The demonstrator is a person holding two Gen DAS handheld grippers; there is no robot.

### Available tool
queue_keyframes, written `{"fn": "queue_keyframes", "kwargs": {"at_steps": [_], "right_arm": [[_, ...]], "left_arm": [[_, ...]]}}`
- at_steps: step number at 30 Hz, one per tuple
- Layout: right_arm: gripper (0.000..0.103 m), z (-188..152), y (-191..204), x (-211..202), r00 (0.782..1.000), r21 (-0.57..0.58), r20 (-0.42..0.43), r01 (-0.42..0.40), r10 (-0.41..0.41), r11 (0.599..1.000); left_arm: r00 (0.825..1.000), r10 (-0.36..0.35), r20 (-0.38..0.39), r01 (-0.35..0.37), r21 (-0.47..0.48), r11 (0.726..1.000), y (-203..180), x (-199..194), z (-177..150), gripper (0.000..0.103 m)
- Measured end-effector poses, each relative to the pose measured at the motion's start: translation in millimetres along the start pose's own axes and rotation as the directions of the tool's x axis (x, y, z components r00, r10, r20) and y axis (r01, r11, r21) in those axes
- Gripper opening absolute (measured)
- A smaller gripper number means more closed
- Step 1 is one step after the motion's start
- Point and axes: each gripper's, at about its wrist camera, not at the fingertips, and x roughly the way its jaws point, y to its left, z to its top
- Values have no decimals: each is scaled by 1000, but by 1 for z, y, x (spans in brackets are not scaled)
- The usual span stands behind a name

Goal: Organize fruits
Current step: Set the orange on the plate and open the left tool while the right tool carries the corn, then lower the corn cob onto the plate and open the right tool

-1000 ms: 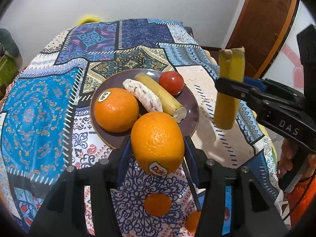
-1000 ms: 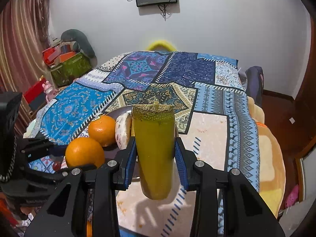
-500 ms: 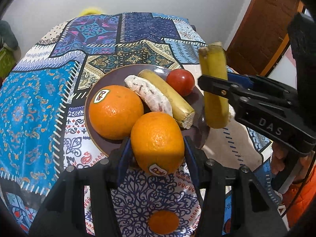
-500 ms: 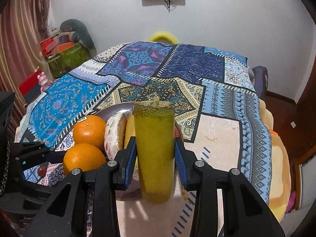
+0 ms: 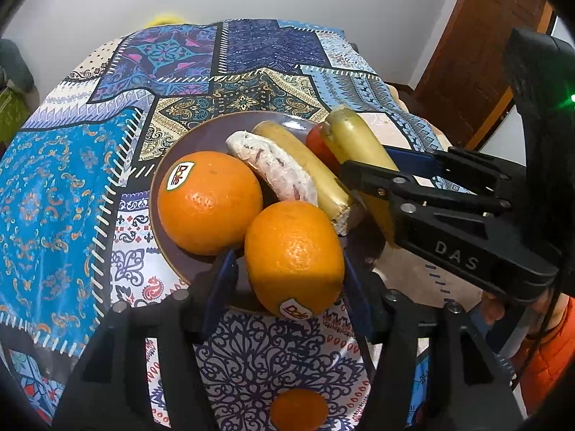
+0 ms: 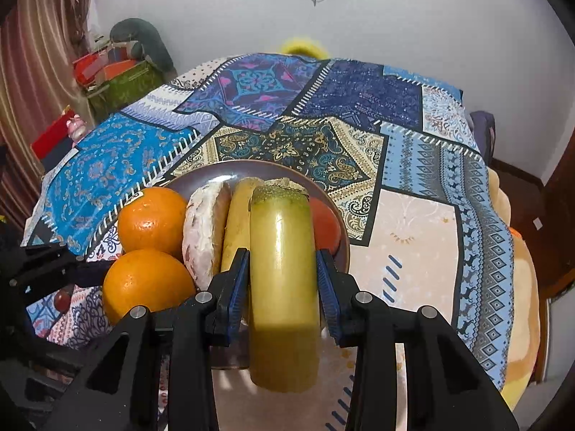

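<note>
A dark purple plate (image 5: 201, 133) holds an orange (image 5: 210, 203), a peeled whitish fruit (image 5: 276, 172), a banana (image 5: 305, 165) and a tomato (image 5: 316, 142). A second orange (image 5: 294, 255) sits on the plate's near rim between the fingers of my left gripper (image 5: 287, 287). Its jaws are opening, and a gap shows beside the left pad (image 5: 222, 287). My right gripper (image 6: 284, 280) is shut on a yellow-green banana (image 6: 284, 244). It holds this banana tilted over the plate's right side, next to the tomato (image 6: 325, 230).
The plate stands on a patterned patchwork tablecloth (image 5: 72, 197). A small orange (image 5: 298, 409) lies on the cloth near me, and a small red fruit (image 6: 61, 300) lies at the left. Bags (image 6: 122, 79) stand beyond the table's left side. A person's orange sleeve (image 5: 553, 344) shows at the right.
The right gripper has carried the yellow-green banana down and left, from beside the plate to over its right side. The left jaws have widened around the orange.
</note>
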Motion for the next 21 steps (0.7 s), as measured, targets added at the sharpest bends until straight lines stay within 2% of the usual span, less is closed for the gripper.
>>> {"fn": "queue_keyframes", "kwargs": {"at_steps": [7, 11, 21], "right_arm": [[35, 2, 0, -2, 1000, 1, -17, 6, -6, 1000], [43, 3, 0, -11, 1000, 9, 7, 13, -13, 1000], [44, -17, -4, -25, 999, -10, -11, 31, -32, 999]], "left_arm": [[1000, 11, -5, -11, -5, 1000, -2, -6, -2, 60], [1000, 18, 2, -18, 5, 1000, -3, -15, -6, 60], [998, 51, 40, -52, 17, 999, 0, -45, -15, 60]]}}
